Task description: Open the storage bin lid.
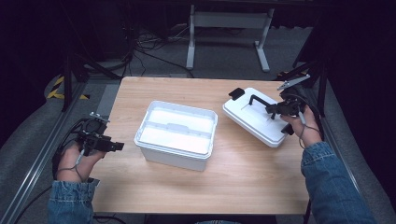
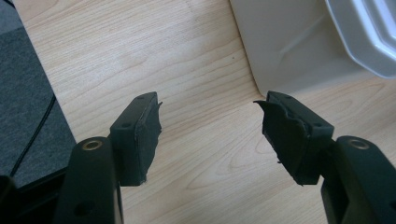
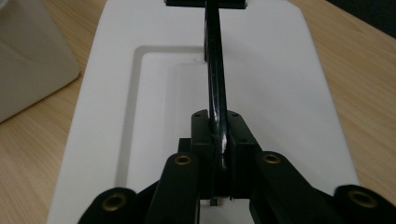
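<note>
An open white storage box (image 1: 177,134) stands in the middle of the wooden table. Its white lid (image 1: 254,116) lies flat on the table to the right of the box, with a black handle (image 1: 259,99) raised above it. My right gripper (image 1: 274,110) is shut on that handle; in the right gripper view the black handle bar (image 3: 215,88) runs straight away from the closed jaws over the lid (image 3: 271,88). My left gripper (image 1: 116,146) hovers open above the table at the box's left, with the box wall (image 2: 289,42) just beyond its black pads (image 2: 142,133).
The table's left edge and grey floor (image 2: 23,93) lie close beside my left gripper. A white desk frame (image 1: 229,32) stands on the floor beyond the table. Black stands and cables flank both sides. Bare wood (image 1: 233,177) spreads in front of the box.
</note>
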Motion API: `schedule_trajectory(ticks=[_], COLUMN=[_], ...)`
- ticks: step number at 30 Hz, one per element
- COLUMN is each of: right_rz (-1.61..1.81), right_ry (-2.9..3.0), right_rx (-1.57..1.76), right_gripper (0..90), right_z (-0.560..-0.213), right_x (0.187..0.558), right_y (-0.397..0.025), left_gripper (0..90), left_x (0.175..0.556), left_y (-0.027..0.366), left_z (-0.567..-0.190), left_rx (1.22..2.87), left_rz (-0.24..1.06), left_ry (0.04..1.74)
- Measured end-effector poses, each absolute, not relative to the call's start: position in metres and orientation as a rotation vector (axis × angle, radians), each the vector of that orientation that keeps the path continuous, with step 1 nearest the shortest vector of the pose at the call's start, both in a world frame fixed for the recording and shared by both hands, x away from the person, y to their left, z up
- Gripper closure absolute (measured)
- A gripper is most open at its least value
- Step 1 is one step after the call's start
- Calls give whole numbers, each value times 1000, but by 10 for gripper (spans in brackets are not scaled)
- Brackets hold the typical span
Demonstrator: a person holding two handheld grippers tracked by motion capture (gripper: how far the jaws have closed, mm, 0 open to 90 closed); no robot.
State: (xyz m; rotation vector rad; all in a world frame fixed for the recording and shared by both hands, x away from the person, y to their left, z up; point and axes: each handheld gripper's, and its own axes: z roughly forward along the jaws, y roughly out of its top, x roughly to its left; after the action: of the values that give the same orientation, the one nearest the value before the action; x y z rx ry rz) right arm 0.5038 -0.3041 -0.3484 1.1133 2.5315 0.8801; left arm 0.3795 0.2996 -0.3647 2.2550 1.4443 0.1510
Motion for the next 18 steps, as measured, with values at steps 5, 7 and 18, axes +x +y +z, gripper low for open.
schedule_trajectory(ticks=[5,7,18], right_rz=[881,879,863], right_ry=[2543,2545,2551], right_rx=[1140,1160,1213], right_gripper=[843,843,843], right_z=[-372,-380,-406], right_x=[506,506,507], right_y=[-308,-310,-316], left_gripper=[375,375,375], left_x=[380,380,382], left_y=[299,299,298], left_z=[-365,-365,-366], left_rx=[2257,2256,2263], left_rz=[151,150,150], left_ry=[1444,1444,1437])
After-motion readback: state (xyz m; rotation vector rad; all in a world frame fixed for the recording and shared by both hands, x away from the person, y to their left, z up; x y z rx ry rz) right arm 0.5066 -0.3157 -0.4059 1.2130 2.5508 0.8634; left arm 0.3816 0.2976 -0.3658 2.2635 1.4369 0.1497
